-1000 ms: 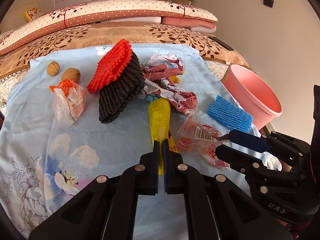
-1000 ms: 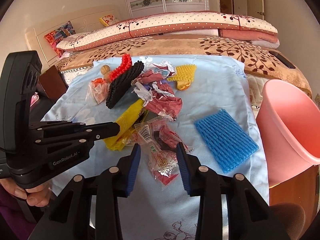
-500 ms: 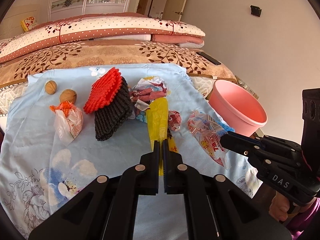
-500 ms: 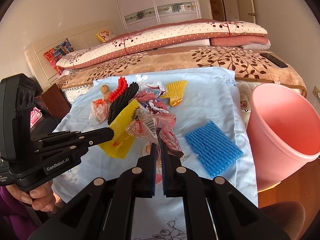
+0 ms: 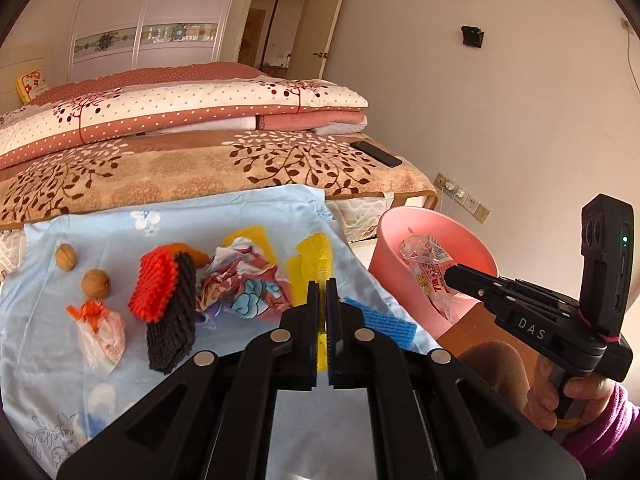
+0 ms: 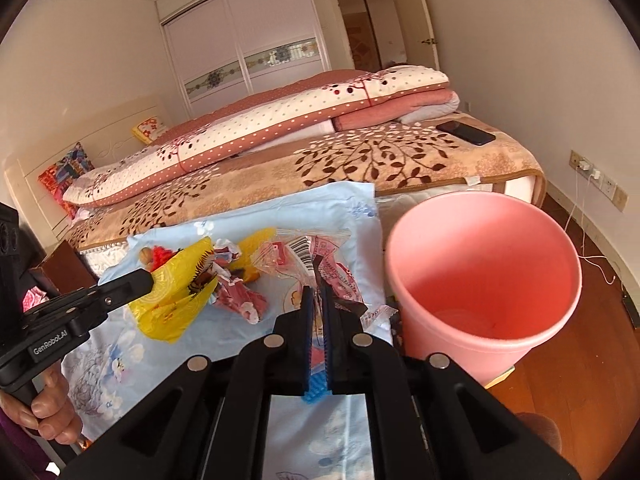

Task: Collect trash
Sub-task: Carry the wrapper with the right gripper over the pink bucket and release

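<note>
My left gripper (image 5: 320, 290) is shut on a yellow plastic bag (image 5: 316, 258), which hangs lifted off the blue floral cloth (image 5: 192, 220). The right wrist view shows the same left gripper (image 6: 145, 280) with the yellow bag (image 6: 180, 296) dangling from it. My right gripper (image 6: 316, 296) is shut on a clear wrapper with red print and a barcode (image 6: 308, 254). It holds the wrapper in the air just left of the pink bin (image 6: 500, 264). In the left wrist view, the right gripper (image 5: 451, 276) and wrapper (image 5: 424, 264) line up with the bin's mouth (image 5: 472, 246).
On the cloth lie a blue foam net (image 5: 384, 320), a red and black foam net (image 5: 168, 300), crumpled printed paper (image 5: 240, 286), a yellow foam net (image 5: 248, 240), two walnuts (image 5: 96, 284) and a white and orange bag (image 5: 100, 332). A phone (image 5: 376, 154) rests on the bed.
The right gripper shut on the clear wrapper and carried it up and right to the pink bin. The left gripper rose with the yellow bag, lifting it off the cloth.
</note>
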The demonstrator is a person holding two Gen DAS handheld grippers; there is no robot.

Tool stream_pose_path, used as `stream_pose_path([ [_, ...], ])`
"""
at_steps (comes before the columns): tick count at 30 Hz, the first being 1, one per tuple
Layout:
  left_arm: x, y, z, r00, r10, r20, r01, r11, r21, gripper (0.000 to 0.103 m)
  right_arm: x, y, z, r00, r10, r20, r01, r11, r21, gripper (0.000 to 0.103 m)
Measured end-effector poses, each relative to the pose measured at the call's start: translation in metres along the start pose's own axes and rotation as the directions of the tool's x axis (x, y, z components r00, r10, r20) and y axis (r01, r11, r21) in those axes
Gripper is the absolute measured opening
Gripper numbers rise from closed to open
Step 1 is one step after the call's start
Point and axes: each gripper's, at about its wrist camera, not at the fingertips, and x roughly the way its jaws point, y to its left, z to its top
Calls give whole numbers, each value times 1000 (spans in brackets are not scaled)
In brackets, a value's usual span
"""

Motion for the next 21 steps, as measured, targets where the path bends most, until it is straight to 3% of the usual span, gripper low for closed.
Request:
stream_pose_path([
  [13,69,-74,33,994,-107,-14,108,988,106,3,5,-84,17,985,-169,24,164,977,133,4],
  [21,126,-113,37,989,-132,-72,141,982,129,3,18,-125,18,978,-208,-9,206,959,193,4],
])
